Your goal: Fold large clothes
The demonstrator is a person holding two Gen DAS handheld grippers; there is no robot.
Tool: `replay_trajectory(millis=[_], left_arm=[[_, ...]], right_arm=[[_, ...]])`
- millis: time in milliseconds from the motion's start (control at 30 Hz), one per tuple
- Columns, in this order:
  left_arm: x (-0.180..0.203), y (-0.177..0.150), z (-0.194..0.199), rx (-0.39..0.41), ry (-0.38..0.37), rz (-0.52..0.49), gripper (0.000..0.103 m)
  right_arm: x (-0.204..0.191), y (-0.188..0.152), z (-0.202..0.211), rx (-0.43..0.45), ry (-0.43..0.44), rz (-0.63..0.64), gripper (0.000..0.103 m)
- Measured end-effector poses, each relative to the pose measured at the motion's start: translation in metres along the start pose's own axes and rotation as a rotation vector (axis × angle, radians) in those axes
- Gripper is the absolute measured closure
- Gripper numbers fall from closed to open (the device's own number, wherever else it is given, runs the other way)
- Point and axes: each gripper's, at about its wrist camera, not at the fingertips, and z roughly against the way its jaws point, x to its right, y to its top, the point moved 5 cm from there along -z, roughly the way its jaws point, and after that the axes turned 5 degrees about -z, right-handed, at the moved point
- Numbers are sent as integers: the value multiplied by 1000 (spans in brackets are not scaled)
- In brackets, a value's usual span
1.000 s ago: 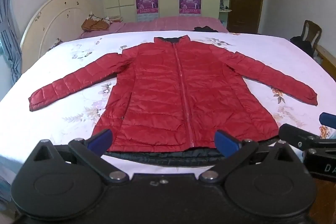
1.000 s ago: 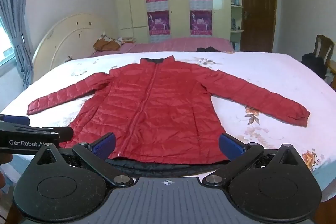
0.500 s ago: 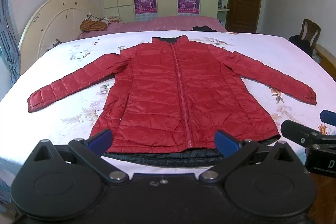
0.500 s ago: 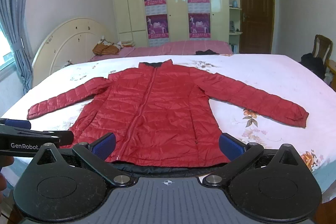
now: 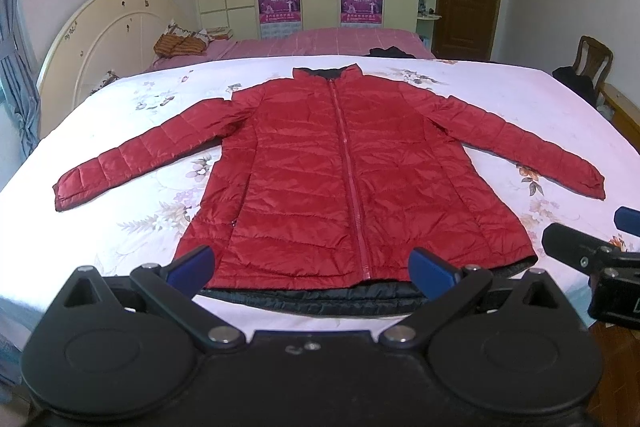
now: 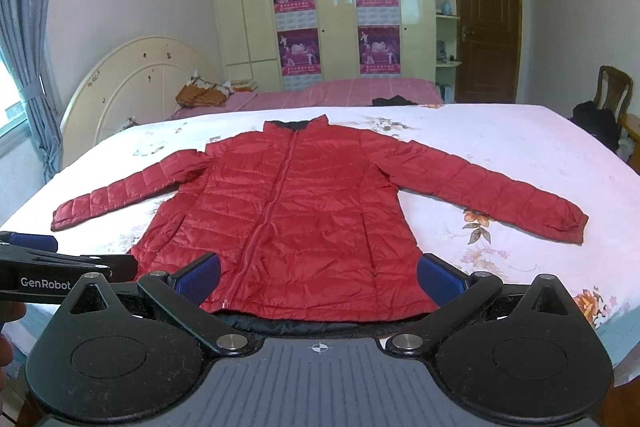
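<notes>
Both jaws stand wide apart and hold nothing: the left gripper (image 5: pixel 310 267) and right gripper (image 6: pixel 318 277) hang side by side just off the near bed (image 5: pixel 100 227) edge. Zipped and front up, the red jacket (image 5: pixel 328 179) lies flat on the floral sheet, sleeves spread, hem nearest the grippers, collar far.

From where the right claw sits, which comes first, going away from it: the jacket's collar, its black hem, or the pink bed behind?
1. Black hem, just ahead of the right claw.
2. Collar, at the jacket's far end.
3. Pink bed, against the wardrobe.
</notes>
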Motion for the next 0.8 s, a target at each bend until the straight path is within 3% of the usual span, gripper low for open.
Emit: replay_trajectory(millis=[800], left_arm=[[-12, -1, 2, -5, -4, 9, 0]], right_arm=[[-5, 2, -1, 3, -3, 5, 0]])
